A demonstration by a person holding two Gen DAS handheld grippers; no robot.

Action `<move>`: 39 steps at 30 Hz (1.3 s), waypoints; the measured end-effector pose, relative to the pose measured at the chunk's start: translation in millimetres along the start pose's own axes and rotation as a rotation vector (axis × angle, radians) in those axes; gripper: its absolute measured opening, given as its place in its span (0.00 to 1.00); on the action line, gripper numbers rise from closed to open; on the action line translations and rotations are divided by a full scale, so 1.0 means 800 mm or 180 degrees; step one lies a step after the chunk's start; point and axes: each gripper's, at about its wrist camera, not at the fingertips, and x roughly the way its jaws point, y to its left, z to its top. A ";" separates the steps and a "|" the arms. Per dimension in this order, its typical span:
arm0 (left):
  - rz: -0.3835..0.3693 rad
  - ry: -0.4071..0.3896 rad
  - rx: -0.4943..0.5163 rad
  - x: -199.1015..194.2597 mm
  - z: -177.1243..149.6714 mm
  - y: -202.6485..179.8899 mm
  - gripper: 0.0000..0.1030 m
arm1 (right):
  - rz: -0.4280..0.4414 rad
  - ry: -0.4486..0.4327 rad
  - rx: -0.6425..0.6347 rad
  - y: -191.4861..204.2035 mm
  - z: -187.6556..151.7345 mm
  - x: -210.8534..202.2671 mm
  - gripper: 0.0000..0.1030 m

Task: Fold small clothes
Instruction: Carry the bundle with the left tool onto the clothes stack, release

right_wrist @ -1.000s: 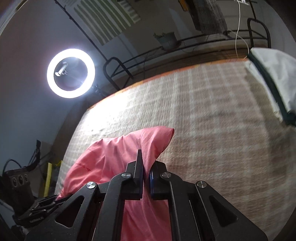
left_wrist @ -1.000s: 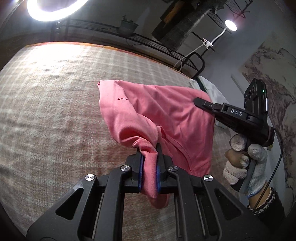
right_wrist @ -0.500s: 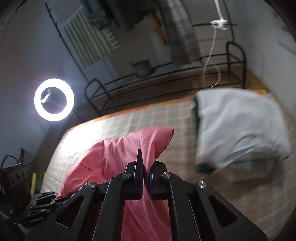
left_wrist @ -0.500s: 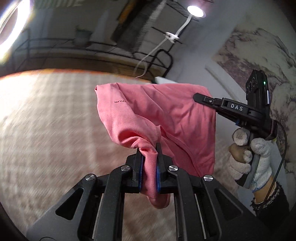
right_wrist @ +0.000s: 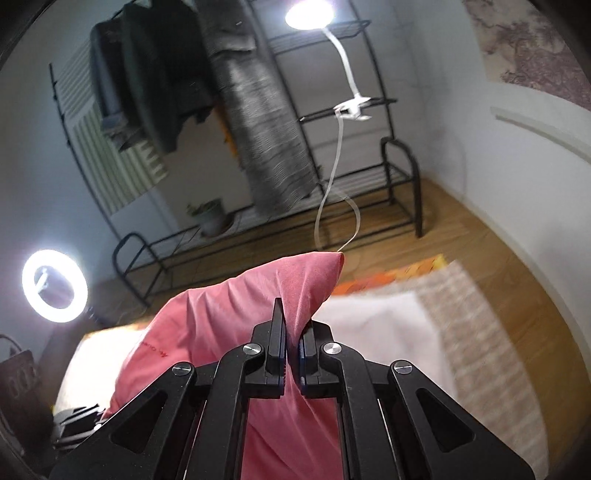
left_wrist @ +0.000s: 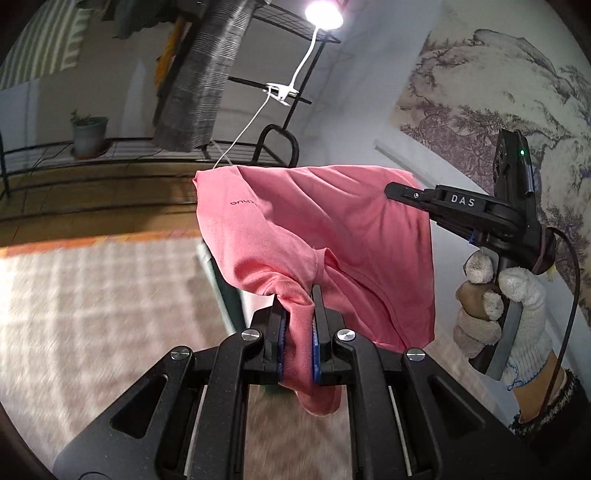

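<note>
Soft matt pink cloth shirt (left_wrist: 317,236); matt black plastic left gripper (left_wrist: 298,332) with shiny metal screws; knitted white glove (left_wrist: 517,306); woven checked rug (left_wrist: 96,295); wooden floor (right_wrist: 480,236).

A black metal rack (right_wrist: 280,229) stands against the far wall, a potted plant (right_wrist: 210,218) resting on its low shelf. A grey striped cloth (right_wrist: 258,122) hangs from the rack's upper rail, with dark clothes (right_wrist: 147,81) hung to its left. A white clip-on lamp (right_wrist: 310,14) glows near the top of the rack, its cord (right_wrist: 332,192) trailing down toward the wooden floor (right_wrist: 461,236). A lit ring light (right_wrist: 54,285) shines at far left. In the foreground lies a checked bedcover (left_wrist: 92,314), blurred. A landscape wall hanging (left_wrist: 517,92) covers the right-hand wall.
</note>
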 end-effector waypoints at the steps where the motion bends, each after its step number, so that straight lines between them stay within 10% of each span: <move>1: -0.0005 -0.0006 -0.0006 0.014 0.004 -0.001 0.08 | -0.0026 -0.0038 0.0024 -0.011 0.008 0.007 0.03; 15: 0.0099 0.0360 -0.0044 0.108 -0.013 0.012 0.08 | -0.0542 0.0139 -0.0266 -0.071 0.014 0.092 0.04; 20: 0.0185 0.0438 -0.0064 0.108 -0.013 0.014 0.16 | -0.1045 0.0364 -0.0473 -0.074 0.010 0.110 0.22; 25: 0.0254 0.0494 0.0048 0.095 -0.019 0.006 0.39 | -0.1035 0.0298 -0.0384 -0.082 0.010 0.087 0.27; 39: 0.0371 0.0329 0.0175 -0.027 -0.038 -0.023 0.39 | -0.0899 0.0122 -0.0331 -0.038 0.022 -0.014 0.27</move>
